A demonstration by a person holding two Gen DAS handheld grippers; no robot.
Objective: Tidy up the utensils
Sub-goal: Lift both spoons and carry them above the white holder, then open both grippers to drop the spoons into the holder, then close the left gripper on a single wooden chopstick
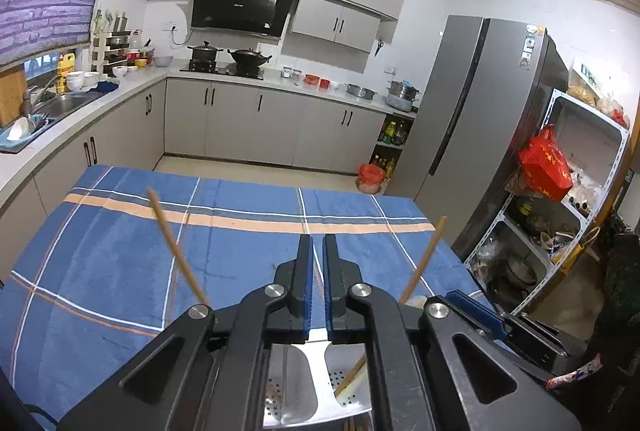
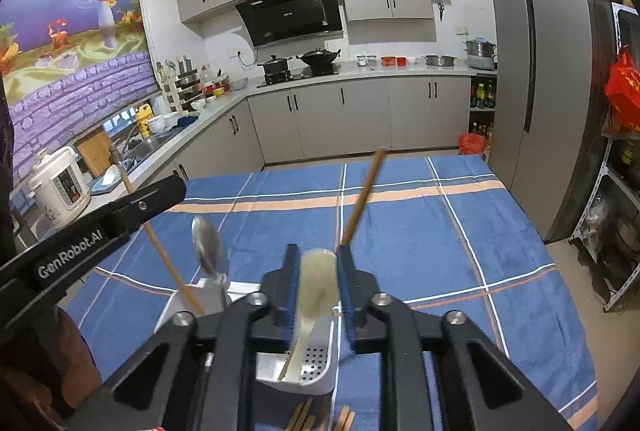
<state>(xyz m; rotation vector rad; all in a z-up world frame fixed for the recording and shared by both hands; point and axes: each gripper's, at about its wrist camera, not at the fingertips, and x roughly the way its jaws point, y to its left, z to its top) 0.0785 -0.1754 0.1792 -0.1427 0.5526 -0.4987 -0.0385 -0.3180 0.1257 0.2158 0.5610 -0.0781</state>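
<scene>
Left gripper (image 1: 318,251) over the holder (image 1: 316,383), jaws nearly together, nothing between them; right gripper (image 2: 318,271) parted, a pale spoon (image 2: 318,279) standing between its pads, contact cannot be told; spoon's handle runs down into the white holder (image 2: 320,371) at 6 o'clock; metal spoon (image 2: 206,243) and one chopstick (image 2: 172,263) at 10 o'clock, another chopstick (image 2: 362,197) at 1 o'clock; loose chopsticks (image 2: 304,419) on the blue cloth (image 2: 460,251) below the holder
</scene>
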